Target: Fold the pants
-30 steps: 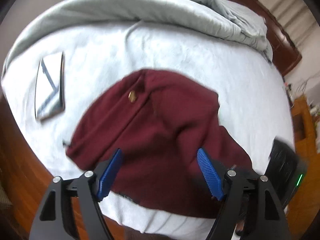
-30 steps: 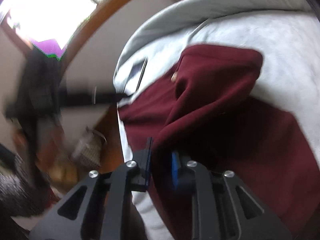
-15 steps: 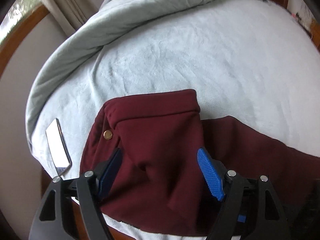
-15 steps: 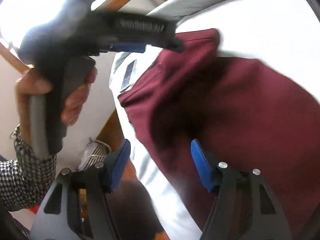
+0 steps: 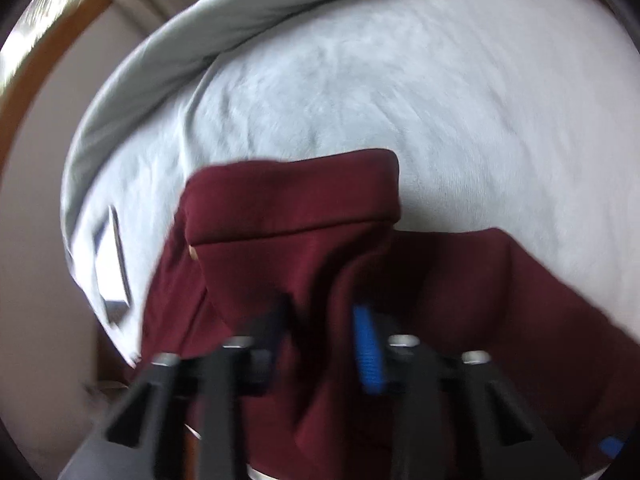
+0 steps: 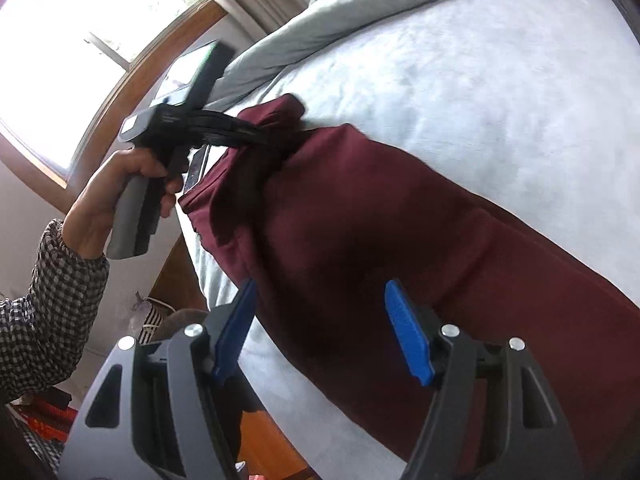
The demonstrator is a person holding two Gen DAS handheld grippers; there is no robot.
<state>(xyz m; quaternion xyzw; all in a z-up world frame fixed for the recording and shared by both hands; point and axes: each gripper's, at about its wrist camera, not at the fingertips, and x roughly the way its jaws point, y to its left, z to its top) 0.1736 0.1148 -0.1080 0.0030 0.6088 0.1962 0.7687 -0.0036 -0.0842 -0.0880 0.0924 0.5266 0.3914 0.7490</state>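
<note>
The maroon pants (image 6: 400, 220) lie along the bed's (image 5: 400, 80) near edge; the left gripper (image 5: 324, 328) has just clamped their waist fabric while the right gripper (image 6: 320, 324), now spread empty, has let go, handing over the fold.

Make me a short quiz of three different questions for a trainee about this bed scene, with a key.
1. True or false: the left hand-held gripper is shut on the dark red pants.
2. What does the right hand-held gripper hold? A) the pants B) the grey blanket C) nothing
3. Fill in: the pants lie on a pale blue ____.

Key
1. True; its jaws have just been closing and now pinch a fold near the waistband.
2. C; its jaws have just been opening and stand open above the pants.
3. Bed.
</note>
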